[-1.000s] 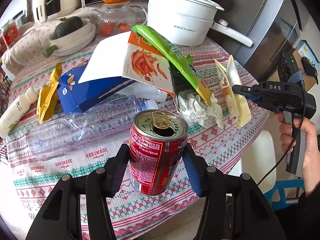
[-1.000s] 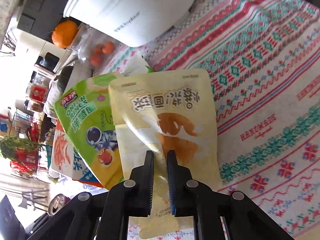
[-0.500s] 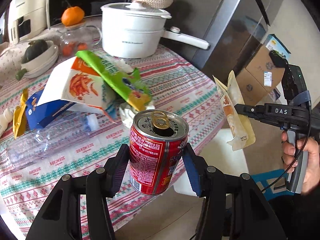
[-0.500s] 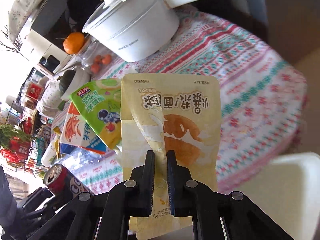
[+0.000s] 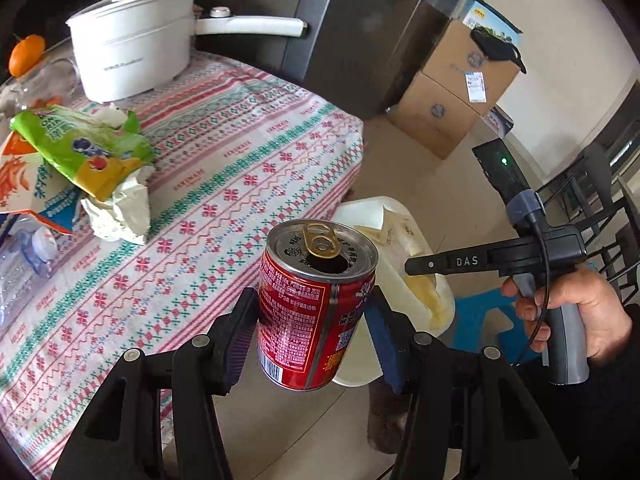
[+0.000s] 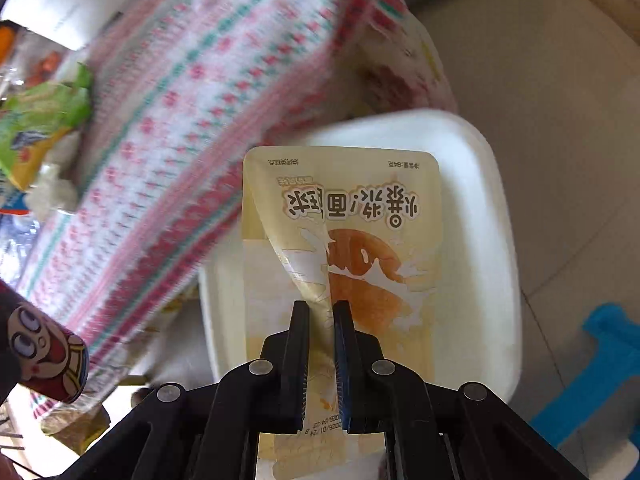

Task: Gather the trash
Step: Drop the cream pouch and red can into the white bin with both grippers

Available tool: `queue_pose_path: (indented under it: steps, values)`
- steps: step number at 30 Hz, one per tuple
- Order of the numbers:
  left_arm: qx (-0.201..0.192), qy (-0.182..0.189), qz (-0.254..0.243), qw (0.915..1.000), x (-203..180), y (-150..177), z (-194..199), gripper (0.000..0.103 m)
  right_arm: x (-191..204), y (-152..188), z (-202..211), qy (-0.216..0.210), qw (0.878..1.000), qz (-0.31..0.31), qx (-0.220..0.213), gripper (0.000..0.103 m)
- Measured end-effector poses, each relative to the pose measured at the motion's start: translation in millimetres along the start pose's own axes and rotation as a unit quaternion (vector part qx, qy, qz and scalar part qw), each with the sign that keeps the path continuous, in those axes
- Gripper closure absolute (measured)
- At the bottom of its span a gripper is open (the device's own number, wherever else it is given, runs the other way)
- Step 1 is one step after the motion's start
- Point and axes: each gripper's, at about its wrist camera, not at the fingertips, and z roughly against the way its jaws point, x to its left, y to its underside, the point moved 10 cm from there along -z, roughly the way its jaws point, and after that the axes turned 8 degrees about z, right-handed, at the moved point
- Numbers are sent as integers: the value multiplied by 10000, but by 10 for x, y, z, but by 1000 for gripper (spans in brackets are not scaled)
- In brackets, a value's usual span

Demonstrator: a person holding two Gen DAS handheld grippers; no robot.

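Observation:
My left gripper (image 5: pixel 312 312) is shut on a red drink can (image 5: pixel 316 308) and holds it upright off the table's edge, near the white trash bin (image 5: pixel 360 212) on the floor. My right gripper (image 6: pixel 321 310) is shut on a yellow snack wrapper (image 6: pixel 360 208) and holds it over the white bin (image 6: pixel 492 216). In the left wrist view the right gripper (image 5: pixel 412 268) is over the bin, and the wrapper (image 5: pixel 424 288) hangs inside it. The can also shows at the left edge of the right wrist view (image 6: pixel 44 356).
On the patterned tablecloth (image 5: pixel 240 152) lie a green snack bag (image 5: pixel 80 152), crumpled tissue (image 5: pixel 120 212), an orange-white packet (image 5: pixel 20 184) and a clear plastic bottle (image 5: pixel 20 264). A white pot (image 5: pixel 132 48) stands behind. Cardboard boxes (image 5: pixel 452 92) and a blue stool (image 6: pixel 600 372) are on the floor.
Both grippers moved right, off the table toward the white bin. The yellow wrapper has gone from above the table edge to over the bin. The can is still held.

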Motion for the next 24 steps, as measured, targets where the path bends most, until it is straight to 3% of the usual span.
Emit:
queue_pose_path:
  steps: [2, 4, 6, 7, 8, 17, 24]
  values:
    - [71, 26, -63, 10000, -58, 12, -107, 46, -50, 35, -64, -35, 9999, -52, 137, 91]
    - [125, 42, -111, 9999, -102, 29, -179, 46, -62, 65, -113, -236, 9991, -184, 312, 83]
    - [189, 44, -136, 9997, -122, 42, -263, 46, -94, 54, -102, -430, 9973, -462, 379, 66]
    - [220, 37, -135, 9997, -108, 50, -302, 46, -101, 32, -70, -478, 9969, -548, 312, 49]
    - [247, 23, -137, 9996, -110, 53, -346, 46, -119, -9, -13, -504, 9968, -585, 201, 39]
    - [438, 65, -336, 9985, -329, 120, -820, 46, -219, -246, 526, -428, 9957, -568, -586, 30]
    - [376, 71, -693, 9969, -539, 110, -1131, 45, -371, -277, 689, -359, 9939, -686, -784, 27]
